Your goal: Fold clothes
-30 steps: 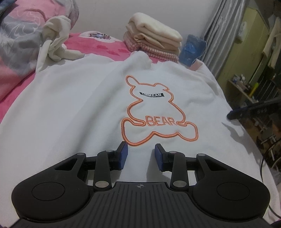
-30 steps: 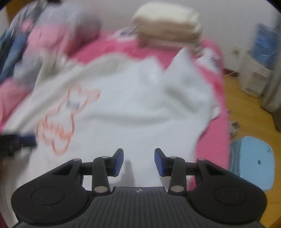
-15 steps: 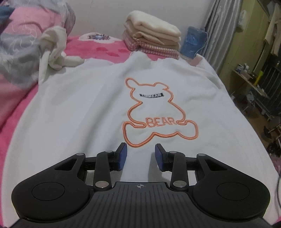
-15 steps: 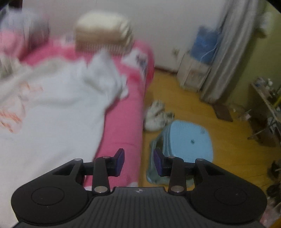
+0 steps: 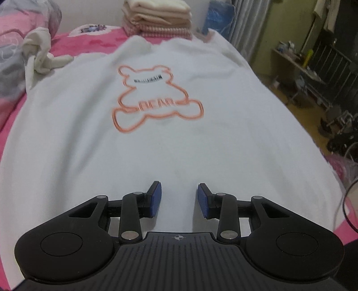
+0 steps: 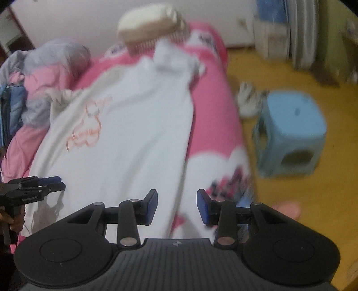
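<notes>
Left wrist: white shirt (image 5: 156, 138) spread flat on the bed (image 5: 89, 44), bear print up, unfolded. Left tool (image 5: 179, 198) hovers low over the near hem, jaws apart, holding nothing. Folded stack (image 5: 156, 18) at the far end.

Right wrist: blurred. Right tool (image 6: 177, 207) over the shirt's right edge, jaws apart, empty. Likely lining up to grab hem or side; needs both tools pinching fabric.

Bed (image 6: 214, 107), pink cover: white bear-print sweatshirt (image 5: 156, 138) spread flat along it; folded stack (image 5: 156, 18) at far edge; cream garment (image 5: 42, 56), crumpled bedding (image 6: 53, 67) at left edge.
</notes>
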Demonstrator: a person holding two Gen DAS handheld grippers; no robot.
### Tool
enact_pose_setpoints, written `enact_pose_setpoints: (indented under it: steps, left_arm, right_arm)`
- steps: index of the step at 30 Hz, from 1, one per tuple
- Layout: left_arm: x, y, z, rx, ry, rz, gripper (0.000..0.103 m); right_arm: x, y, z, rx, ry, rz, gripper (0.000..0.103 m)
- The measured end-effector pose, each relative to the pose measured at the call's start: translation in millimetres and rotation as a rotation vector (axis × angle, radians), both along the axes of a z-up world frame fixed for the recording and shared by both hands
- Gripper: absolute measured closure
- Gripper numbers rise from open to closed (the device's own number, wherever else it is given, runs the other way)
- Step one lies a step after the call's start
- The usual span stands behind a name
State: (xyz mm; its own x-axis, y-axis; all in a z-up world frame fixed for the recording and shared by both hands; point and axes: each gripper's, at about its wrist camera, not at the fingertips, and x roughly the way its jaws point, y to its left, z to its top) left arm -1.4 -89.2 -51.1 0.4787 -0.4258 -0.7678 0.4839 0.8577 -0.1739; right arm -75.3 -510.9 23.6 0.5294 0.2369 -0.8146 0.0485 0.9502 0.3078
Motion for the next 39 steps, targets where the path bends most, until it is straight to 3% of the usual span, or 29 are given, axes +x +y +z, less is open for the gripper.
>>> enact_pose_setpoints:
  steps: [3, 9, 11, 16, 19, 25, 29, 33, 39]
  left_arm:
    - [-7, -2, -3, 0.023, -0.018, -0.007, 0.068]
    - [-7, 1, -4, 0.012, -0.009, 0.007, 0.067]
    - [-8, 1, -4, 0.010, -0.011, 0.010, 0.067]
    - [-10, 2, -5, 0.009, -0.012, 0.014, 0.067]
    - [-10, 3, -5, 0.013, -0.011, 0.010, 0.067]
    - [-13, 8, -2, 0.024, -0.012, -0.001, 0.067]
    - [-22, 14, 3, 0.028, -0.027, -0.026, 0.067]
    - [-30, 10, 6, 0.033, -0.048, -0.086, 0.067]
    - [-50, 10, 0, 0.062, -0.016, -0.185, 0.067]
  right_arm:
    - [-1, 8, -24, 0.046, 0.076, -0.012, 0.061]
    - [-20, 19, -37, 0.045, 0.108, 0.006, 0.065]
    - [-28, 27, -37, 0.004, 0.114, 0.027, 0.096]
    - [-45, 36, -20, -0.060, 0.044, -0.011, 0.098]
    - [-48, 31, -38, -0.104, 0.117, -0.063, 0.100]
    - [-55, 28, -28, -0.111, 0.081, -0.091, 0.098]
    - [-58, 40, -6, -0.192, -0.009, -0.025, 0.097]
    - [-40, 60, 1, -0.197, -0.071, 0.100, 0.098]
    - [-20, 77, -33, -0.264, 0.056, 0.228, 0.098]
